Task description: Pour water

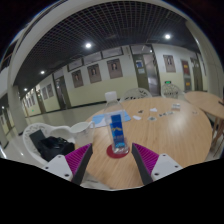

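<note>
A clear water bottle with a blue label [117, 130] stands upright on a round dark-red coaster [118, 150] on the wooden table [165, 130]. It is just ahead of my gripper [112, 158], in line with the gap between the fingers. The fingers, with magenta pads [79, 157], are spread wide and hold nothing. The bottle's base is a little beyond the fingertips, with a gap at each side. A pale cup-like thing [110, 98] shows farther back on the table.
Small items [152, 116] lie on the table to the right. A dark bag or chair [48, 145] is off the table's left edge. White chairs [140, 94] stand beyond the table, with a wall of framed pictures behind.
</note>
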`<state>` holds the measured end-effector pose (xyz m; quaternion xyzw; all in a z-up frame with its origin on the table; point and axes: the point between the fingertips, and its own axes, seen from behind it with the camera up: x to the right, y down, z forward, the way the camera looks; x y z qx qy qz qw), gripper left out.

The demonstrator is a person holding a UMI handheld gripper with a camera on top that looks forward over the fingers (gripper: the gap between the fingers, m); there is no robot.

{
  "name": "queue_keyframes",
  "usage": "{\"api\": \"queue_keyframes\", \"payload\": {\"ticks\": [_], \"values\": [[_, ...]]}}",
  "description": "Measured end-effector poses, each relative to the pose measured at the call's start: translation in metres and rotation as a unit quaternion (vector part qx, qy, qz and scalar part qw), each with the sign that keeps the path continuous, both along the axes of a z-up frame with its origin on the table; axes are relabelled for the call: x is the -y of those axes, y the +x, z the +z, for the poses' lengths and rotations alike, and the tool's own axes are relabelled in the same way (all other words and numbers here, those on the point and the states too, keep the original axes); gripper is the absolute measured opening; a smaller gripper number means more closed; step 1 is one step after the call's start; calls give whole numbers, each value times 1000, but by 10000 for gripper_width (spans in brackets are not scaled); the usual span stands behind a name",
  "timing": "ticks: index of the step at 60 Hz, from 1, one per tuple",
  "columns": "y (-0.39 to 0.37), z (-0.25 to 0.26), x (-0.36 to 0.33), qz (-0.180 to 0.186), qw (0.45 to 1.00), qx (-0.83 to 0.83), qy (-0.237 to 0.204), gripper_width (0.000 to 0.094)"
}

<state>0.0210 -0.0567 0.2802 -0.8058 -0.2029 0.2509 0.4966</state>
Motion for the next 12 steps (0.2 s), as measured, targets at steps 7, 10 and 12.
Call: {"api": "queue_keyframes", "payload": {"ticks": [7,10,12], "values": [[8,-9,28,31,998,-28,-44,837],[4,5,22,39,997,-33,-57,835],[4,2,30,45,996,-38,-64,833]]}}
